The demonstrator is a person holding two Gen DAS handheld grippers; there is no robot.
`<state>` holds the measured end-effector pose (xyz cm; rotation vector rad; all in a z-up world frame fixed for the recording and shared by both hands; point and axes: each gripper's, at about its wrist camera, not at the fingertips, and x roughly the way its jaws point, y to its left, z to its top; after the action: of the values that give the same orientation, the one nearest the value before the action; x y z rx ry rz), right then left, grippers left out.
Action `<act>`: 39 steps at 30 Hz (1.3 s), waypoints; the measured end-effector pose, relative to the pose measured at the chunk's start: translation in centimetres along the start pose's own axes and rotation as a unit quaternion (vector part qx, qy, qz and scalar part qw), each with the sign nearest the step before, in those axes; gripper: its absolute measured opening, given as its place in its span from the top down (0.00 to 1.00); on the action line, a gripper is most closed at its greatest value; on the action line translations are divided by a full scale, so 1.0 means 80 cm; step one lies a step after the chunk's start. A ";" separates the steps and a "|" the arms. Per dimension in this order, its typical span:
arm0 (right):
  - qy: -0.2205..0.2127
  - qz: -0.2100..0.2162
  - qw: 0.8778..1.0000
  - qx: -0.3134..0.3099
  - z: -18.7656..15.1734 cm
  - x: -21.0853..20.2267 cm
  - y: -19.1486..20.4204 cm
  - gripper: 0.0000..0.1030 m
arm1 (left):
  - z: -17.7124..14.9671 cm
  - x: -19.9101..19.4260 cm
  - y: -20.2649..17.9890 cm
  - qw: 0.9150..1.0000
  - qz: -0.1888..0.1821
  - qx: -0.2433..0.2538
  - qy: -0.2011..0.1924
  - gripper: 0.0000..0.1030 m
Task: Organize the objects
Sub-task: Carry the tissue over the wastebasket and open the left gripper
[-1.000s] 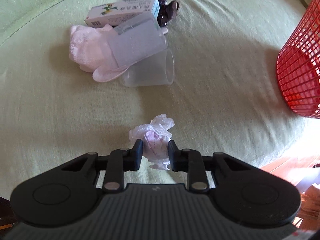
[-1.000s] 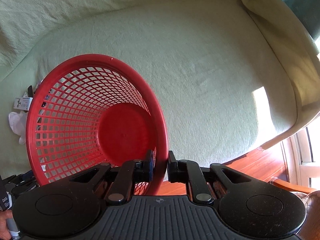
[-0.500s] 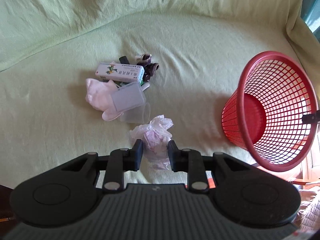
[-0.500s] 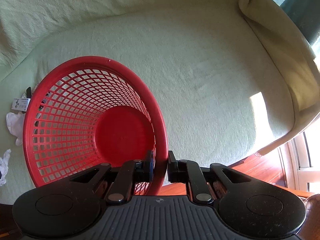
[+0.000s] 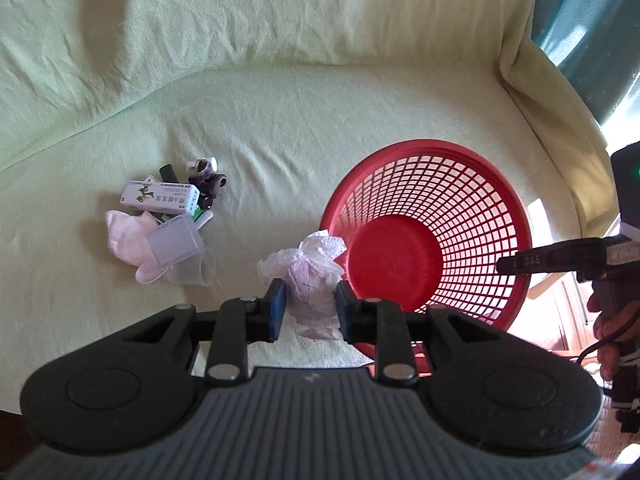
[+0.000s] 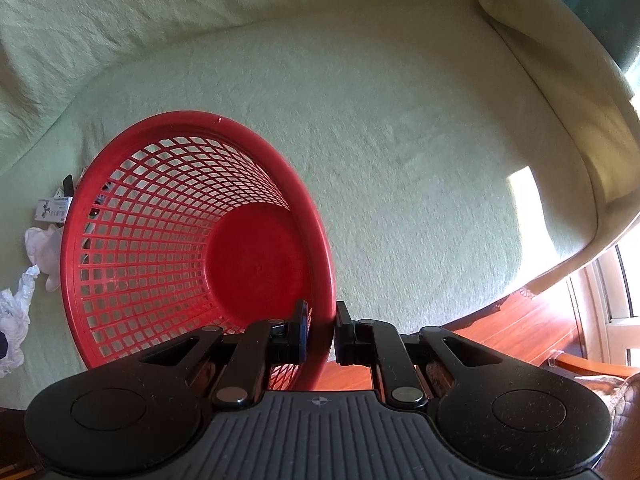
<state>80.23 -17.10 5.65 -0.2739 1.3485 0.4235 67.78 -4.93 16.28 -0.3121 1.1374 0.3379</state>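
Looking like a home living room: a sofa [image 5: 360,100] wearing a pale green cover is taking up most of both views, wooden floor [image 6: 520,332] and window frame [image 6: 618,292] showing at right, teal curtain [image 5: 580,12] hanging behind.

Black left gripper [image 5: 308,306], ribbed grey housing, silver screws, blue-edged jaws

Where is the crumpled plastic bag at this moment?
In the left wrist view, the bag is clamped in the left gripper, above the sofa, just left of the red basket.
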 end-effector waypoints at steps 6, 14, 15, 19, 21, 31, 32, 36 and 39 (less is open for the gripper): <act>0.000 0.007 1.000 0.003 -0.002 -0.004 0.005 0.91 | 0.007 0.008 -0.017 1.000 -0.014 0.006 0.002 0.78; 0.000 0.008 1.000 -0.002 -0.003 -0.006 0.007 0.91 | 0.015 0.024 -0.035 0.999 -0.036 0.008 0.014 0.74; 0.000 0.009 1.000 -0.003 -0.003 -0.006 0.007 0.91 | 0.016 0.026 -0.038 0.999 -0.040 0.011 0.014 0.72; 0.000 0.011 1.000 -0.007 -0.003 -0.004 0.005 0.91 | 0.016 0.030 -0.046 0.999 -0.036 0.018 0.009 0.62; -0.001 0.013 1.000 -0.010 -0.003 -0.005 0.007 0.91 | 0.016 0.032 -0.045 0.999 -0.036 0.010 0.013 0.59; -0.001 0.020 1.000 -0.018 -0.002 -0.007 0.012 0.91 | 0.015 0.025 -0.035 1.000 -0.015 -0.006 0.013 0.51; -0.001 0.020 1.000 -0.018 -0.002 -0.007 0.012 0.91 | 0.015 0.024 -0.034 1.000 -0.014 -0.008 0.013 0.50; -0.001 0.018 1.000 -0.017 -0.001 -0.005 0.011 0.91 | 0.012 0.022 -0.024 1.000 -0.011 -0.015 0.015 0.50; 0.001 0.018 1.000 -0.015 -0.002 -0.006 0.012 0.91 | 0.012 0.020 -0.013 1.000 -0.012 -0.020 0.013 0.50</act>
<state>79.61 -16.41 6.12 -0.2747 1.3509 0.4738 69.58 -5.33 15.27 -0.3662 1.1530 0.3363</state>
